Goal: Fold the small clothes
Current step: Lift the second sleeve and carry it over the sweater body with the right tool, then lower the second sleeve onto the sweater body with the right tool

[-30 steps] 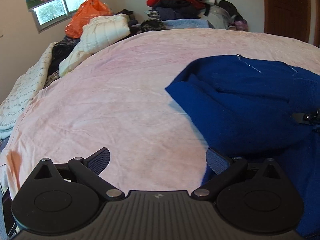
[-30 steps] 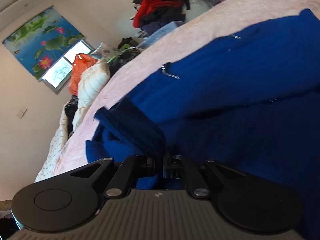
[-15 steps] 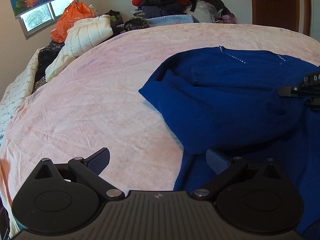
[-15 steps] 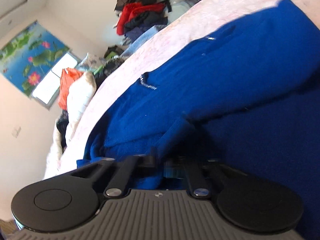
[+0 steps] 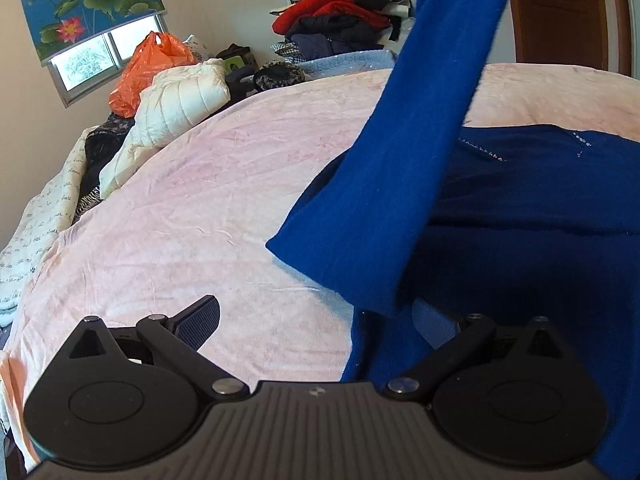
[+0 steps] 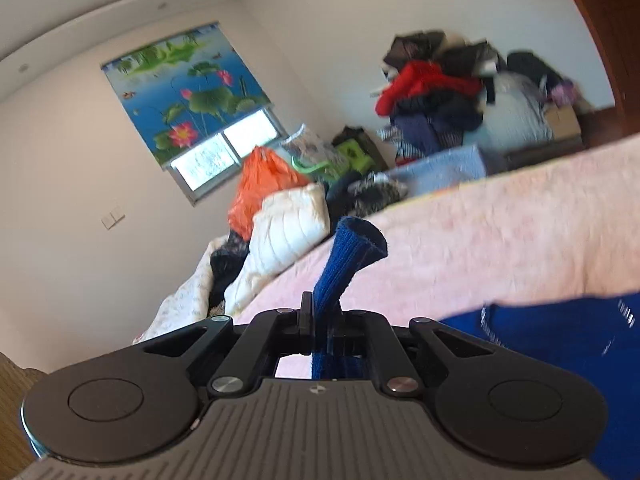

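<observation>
A blue sweater [image 5: 540, 200] lies on the pink bed sheet [image 5: 208, 208] at the right. One sleeve [image 5: 408, 152] is lifted and hangs stretched from the top of the left wrist view down to the sheet. My right gripper [image 6: 322, 320] is shut on the sleeve's ribbed cuff [image 6: 348, 252], held above the bed. The sweater body shows low right in the right wrist view [image 6: 560, 344]. My left gripper [image 5: 320, 324] is open and empty, low over the sheet at the sweater's left edge; the hanging sleeve partly hides its right finger.
A white quilted jacket [image 5: 176, 108] and an orange plastic bag [image 5: 148, 68] lie at the bed's far left edge. A pile of red and dark clothes [image 5: 336, 20] stands behind the bed. A brown door [image 5: 568, 12] is at the far right.
My right gripper has risen high with the sleeve cuff, pulling the sleeve up off the sweater. The left gripper has stayed open and shifted slightly toward the sweater.
</observation>
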